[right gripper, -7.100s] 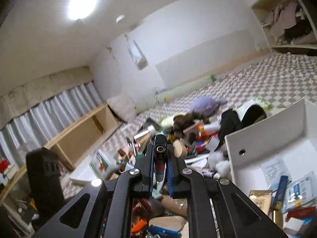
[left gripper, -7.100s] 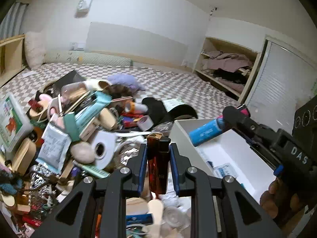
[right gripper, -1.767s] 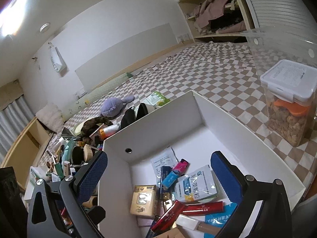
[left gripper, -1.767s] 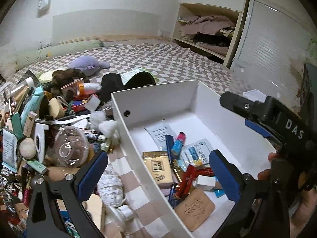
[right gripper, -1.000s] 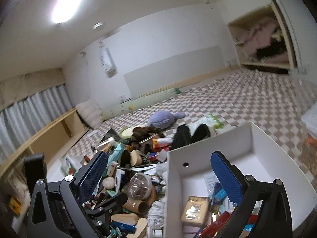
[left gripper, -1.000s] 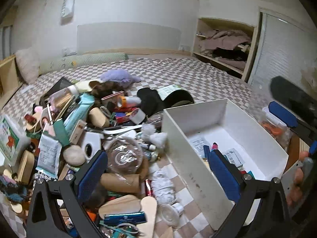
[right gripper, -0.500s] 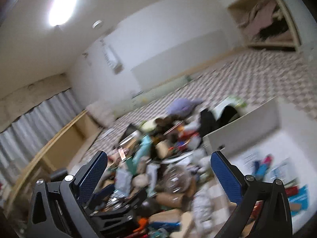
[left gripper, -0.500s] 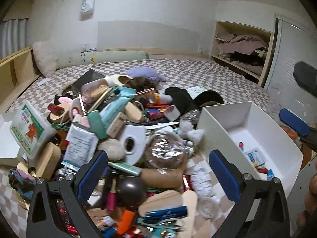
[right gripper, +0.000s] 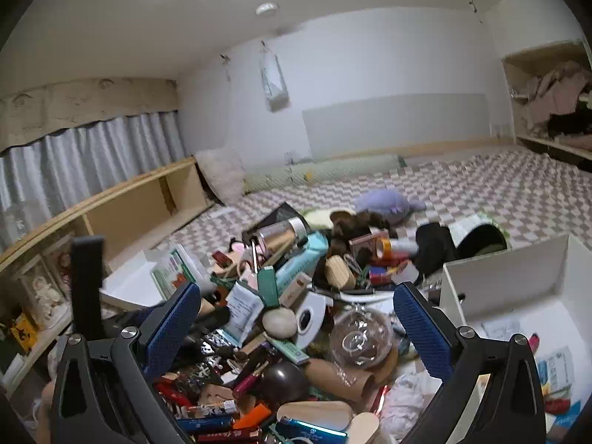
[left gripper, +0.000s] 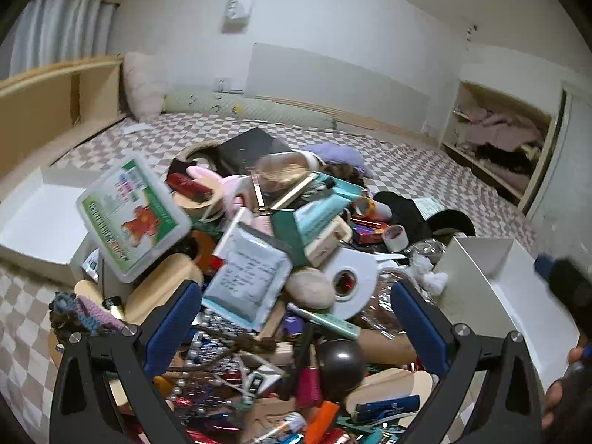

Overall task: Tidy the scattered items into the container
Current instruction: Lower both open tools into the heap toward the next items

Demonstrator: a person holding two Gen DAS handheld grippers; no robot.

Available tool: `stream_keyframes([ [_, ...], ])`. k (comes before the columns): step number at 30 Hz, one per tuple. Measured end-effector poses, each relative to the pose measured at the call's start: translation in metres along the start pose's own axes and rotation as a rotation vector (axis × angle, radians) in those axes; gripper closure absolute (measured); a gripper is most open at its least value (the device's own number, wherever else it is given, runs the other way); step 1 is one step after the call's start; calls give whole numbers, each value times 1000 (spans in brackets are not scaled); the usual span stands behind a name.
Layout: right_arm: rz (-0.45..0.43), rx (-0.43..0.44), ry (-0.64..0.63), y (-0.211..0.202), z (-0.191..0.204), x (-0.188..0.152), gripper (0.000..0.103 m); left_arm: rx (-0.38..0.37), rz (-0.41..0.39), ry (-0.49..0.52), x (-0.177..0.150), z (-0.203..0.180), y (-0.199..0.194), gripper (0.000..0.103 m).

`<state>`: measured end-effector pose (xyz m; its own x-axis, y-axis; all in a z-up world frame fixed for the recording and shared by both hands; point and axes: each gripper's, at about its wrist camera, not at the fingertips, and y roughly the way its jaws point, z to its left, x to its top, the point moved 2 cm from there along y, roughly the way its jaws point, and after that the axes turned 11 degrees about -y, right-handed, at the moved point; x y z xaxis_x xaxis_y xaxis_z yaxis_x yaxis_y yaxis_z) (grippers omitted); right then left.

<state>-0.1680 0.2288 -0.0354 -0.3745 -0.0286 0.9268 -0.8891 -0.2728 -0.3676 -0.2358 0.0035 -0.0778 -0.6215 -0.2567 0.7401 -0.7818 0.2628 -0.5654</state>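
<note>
Far left in the left wrist view, a flat white box lid [left gripper: 35, 218] lies on the checked floor, and leaning over its edge is the clear plastic case with the green label [left gripper: 133, 218], tilted up on the heap. The left gripper [left gripper: 296, 327] hangs over the pile with its blue pads spread wide, nothing between them. Right under that gap: a grey foil sachet [left gripper: 249, 277], a pale round stone [left gripper: 309, 288] just beside it, then the white tape dispenser [left gripper: 349, 281] with its red core showing. Lower down a dark ball [left gripper: 340, 360] sits among pens and beads. On to the right edge, the white container [left gripper: 495, 296] stands next to the pile, its near wall facing the clutter.

Over to the right wrist view: the right gripper [right gripper: 296, 333] is also released, pads far apart, empty, poised above the same heap. The sachet [right gripper: 244, 312], stone [right gripper: 280, 323] and tape dispenser [right gripper: 309, 314] line up between its fingers, with a clear domed lid [right gripper: 360, 338] just right of them. Further right, the container [right gripper: 499, 277] is open, with a few packets lying on its floor
</note>
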Motion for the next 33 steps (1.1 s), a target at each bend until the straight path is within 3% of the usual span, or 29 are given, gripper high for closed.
stream_keyframes([
  [10, 195, -44, 16, 45, -2, -35, 0, 25, -5, -72, 8, 46, -5, 0],
  [15, 269, -12, 66, 61, -3, -54, 0, 65, 7, -82, 6, 58, -3, 0],
  [22, 355, -89, 76, 88, -15, -71, 0, 3, 48, -129, 5, 69, 3, 0],
  [26, 379, -156, 39, 104, -24, -72, 12, -2, 69, -148, 4, 72, 8, 0],
  [33, 428, -166, -35, 139, -28, -72, 13, -26, 101, -167, 1, 73, 16, 0],
])
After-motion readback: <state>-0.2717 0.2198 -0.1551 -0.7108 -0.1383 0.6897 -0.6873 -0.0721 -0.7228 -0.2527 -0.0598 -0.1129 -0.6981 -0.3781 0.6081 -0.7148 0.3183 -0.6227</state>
